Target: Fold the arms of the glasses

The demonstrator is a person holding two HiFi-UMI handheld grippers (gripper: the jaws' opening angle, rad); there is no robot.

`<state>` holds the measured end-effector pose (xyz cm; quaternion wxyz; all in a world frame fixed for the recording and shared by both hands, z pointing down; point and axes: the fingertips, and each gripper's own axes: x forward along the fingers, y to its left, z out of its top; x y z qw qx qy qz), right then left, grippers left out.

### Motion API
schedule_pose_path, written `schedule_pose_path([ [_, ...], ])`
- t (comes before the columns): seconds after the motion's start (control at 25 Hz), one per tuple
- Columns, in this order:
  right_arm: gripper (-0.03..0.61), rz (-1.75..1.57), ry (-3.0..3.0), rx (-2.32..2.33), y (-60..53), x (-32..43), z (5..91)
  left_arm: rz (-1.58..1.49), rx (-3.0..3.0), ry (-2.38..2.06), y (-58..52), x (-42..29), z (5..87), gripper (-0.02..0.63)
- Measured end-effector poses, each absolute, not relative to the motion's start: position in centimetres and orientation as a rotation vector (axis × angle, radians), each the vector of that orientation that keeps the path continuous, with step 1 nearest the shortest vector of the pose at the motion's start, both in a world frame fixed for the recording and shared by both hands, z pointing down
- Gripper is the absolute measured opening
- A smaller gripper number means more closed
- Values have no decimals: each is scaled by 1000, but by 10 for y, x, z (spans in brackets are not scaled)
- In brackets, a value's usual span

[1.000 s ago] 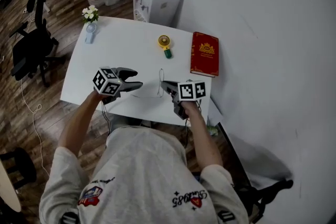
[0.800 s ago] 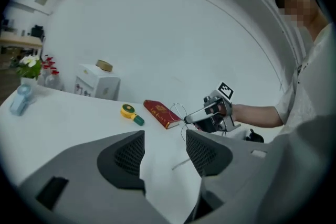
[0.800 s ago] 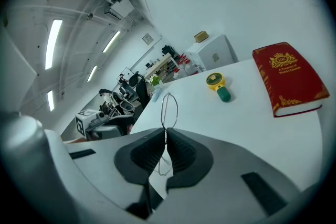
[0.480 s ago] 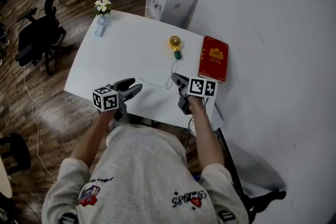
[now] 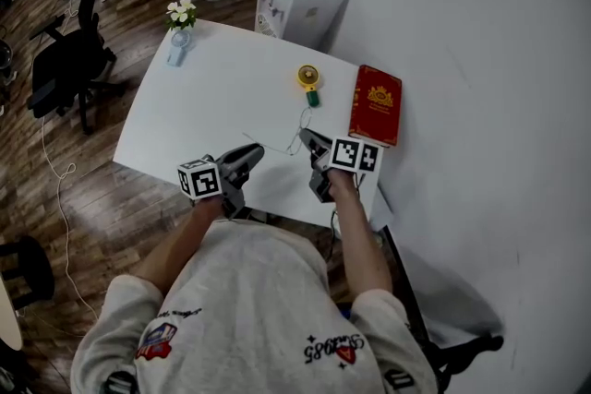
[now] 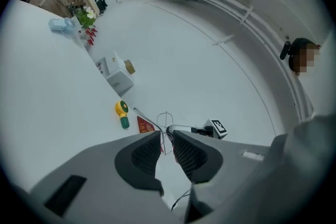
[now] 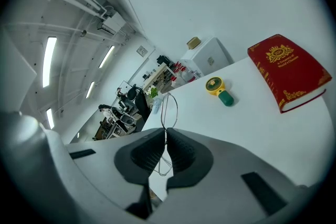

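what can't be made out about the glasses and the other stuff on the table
Right gripper view: the middle of the glasses, covered by the right gripper, shut on them.
Head view: the glasses' hinges and whether the arms are folded, wire too thin and small.
Head view: print on the red book and yellow handheld fan, too small.

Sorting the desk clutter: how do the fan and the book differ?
The fan is small, yellow with a green handle; the book is larger, red with gold print. On the white table, the fan lies near the middle, the book at the right edge. Both lie flat.
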<state>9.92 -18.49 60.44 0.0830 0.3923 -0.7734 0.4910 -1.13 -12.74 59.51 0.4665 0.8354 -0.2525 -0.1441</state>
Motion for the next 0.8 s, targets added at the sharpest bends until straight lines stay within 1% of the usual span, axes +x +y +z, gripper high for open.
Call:
schedule_pose_path([
  [0.16, 17, 1488, -2320, 1189, -186, 103, 600, -403, 2032, -603, -133, -11, 592, 20],
  [0.2, 17, 1493, -2321, 1192, -185, 105, 599, -404, 2035, -597, -134, -9, 591, 15],
  [0.8, 17, 1511, -2323, 1149, -168, 93, 604, -321, 2082, -564, -150, 12, 581, 6],
])
